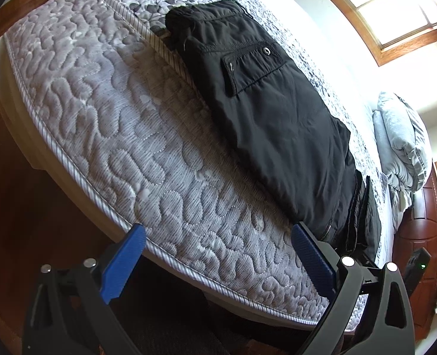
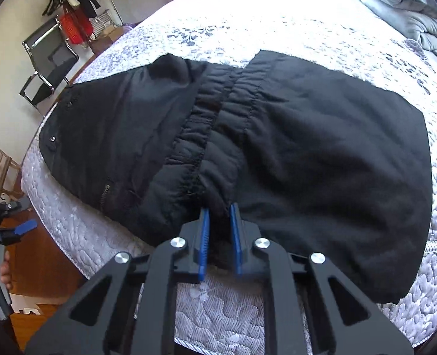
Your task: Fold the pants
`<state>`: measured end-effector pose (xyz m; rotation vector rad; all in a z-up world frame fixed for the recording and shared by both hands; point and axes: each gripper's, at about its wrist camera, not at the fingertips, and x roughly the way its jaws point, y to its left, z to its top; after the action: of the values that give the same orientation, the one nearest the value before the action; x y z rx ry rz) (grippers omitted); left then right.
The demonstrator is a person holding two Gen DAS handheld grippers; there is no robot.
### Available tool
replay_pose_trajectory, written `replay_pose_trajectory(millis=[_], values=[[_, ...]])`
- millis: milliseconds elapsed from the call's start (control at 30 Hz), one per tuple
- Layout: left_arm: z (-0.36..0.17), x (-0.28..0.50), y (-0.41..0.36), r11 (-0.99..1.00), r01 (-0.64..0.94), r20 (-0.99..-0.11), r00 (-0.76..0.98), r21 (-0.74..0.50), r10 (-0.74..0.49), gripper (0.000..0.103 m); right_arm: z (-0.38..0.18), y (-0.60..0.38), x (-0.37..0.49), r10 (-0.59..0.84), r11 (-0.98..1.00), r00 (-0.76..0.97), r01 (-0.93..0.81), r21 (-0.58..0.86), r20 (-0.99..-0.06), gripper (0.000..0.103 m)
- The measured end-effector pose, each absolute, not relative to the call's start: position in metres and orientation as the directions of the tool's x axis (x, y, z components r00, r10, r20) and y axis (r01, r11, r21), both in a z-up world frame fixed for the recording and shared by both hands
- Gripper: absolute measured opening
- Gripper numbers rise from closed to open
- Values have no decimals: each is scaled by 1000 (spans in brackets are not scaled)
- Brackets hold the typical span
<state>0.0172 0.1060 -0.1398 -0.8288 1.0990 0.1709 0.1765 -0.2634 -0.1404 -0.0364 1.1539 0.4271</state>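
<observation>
Black pants [image 2: 277, 153] lie folded on the quilted mattress [image 2: 230, 307], the elastic waistband [image 2: 218, 130] running down the middle toward me. My right gripper [image 2: 219, 211] is shut on the near end of the waistband, cloth pinched between its blue pads. In the left wrist view the pants [image 1: 266, 106] lie along the bed's top edge, a flap pocket [image 1: 251, 68] showing. My left gripper [image 1: 218, 233] is open and empty, held off the mattress side [image 1: 129, 136], its right finger close to the pants' near end. The left gripper [image 2: 23, 230] also shows at the right wrist view's left edge.
A folded grey duvet [image 1: 402, 145] lies at the head of the bed. A chrome chair [image 2: 49, 62] and a clothes rack with a red basket [image 2: 76, 26] stand beyond the bed. Wooden floor [image 2: 32, 266] lies beside the bed. A window [image 1: 396, 9] is behind.
</observation>
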Motion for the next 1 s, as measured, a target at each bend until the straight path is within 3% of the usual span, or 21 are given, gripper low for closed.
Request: replay_pose_trajectory(millis=[233, 533, 667, 800, 1000], values=[[-142, 18, 101, 697, -507, -841, 469, -507, -271, 99, -115, -254, 168, 367, 889, 348, -404, 215, -863, 12], [-139, 20, 97, 702, -501, -840, 469, -507, -272, 99, -151, -249, 169, 341, 896, 289, -389, 215, -895, 12], [-139, 22, 101, 691, -512, -840, 468, -511, -274, 99, -148, -250, 168, 356, 884, 276, -410, 226, -893, 22], [-139, 24, 103, 687, -512, -837, 472, -516, -277, 99, -131, -262, 163, 415, 870, 294, -405, 282, -861, 44], [-133, 40, 115, 693, -504, -831, 493, -515, -259, 99, -101, -311, 159, 470, 872, 374, -335, 356, -799, 55]])
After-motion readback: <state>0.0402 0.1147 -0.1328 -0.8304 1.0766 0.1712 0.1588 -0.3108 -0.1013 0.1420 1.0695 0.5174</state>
